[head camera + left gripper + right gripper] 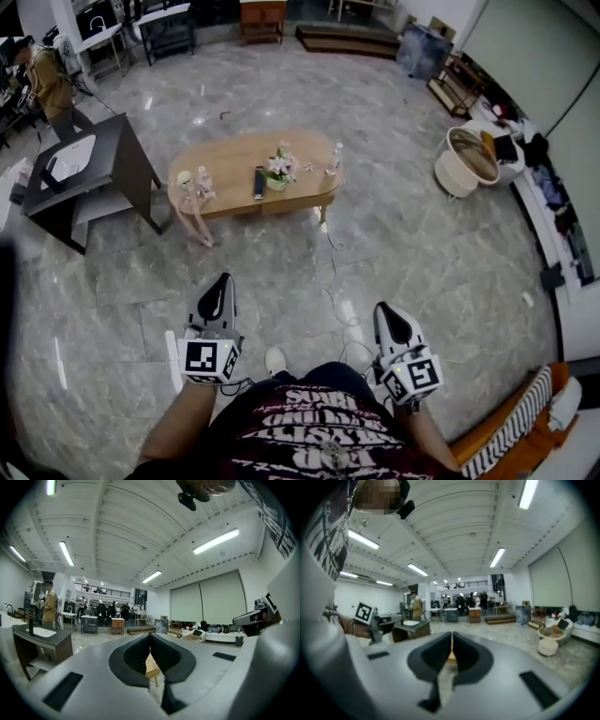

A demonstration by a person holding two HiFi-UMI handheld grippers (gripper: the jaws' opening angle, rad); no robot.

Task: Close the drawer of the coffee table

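right gripper (452, 641): jaws together, frame centre | coffee table (451, 658): shows as tan sliver behind jaw gap | dark desk (412, 629): stands left of centre | round basket (553, 633): sits far right

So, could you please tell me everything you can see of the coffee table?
The coffee table is a low, long oval with a light wooden-looking top, standing on the grey marble-like floor ahead of the person. On it rest a small flower pot, a dark remote, a clear bottle and small pale items at one end. Slender legs show below. No drawer can be made out from here.
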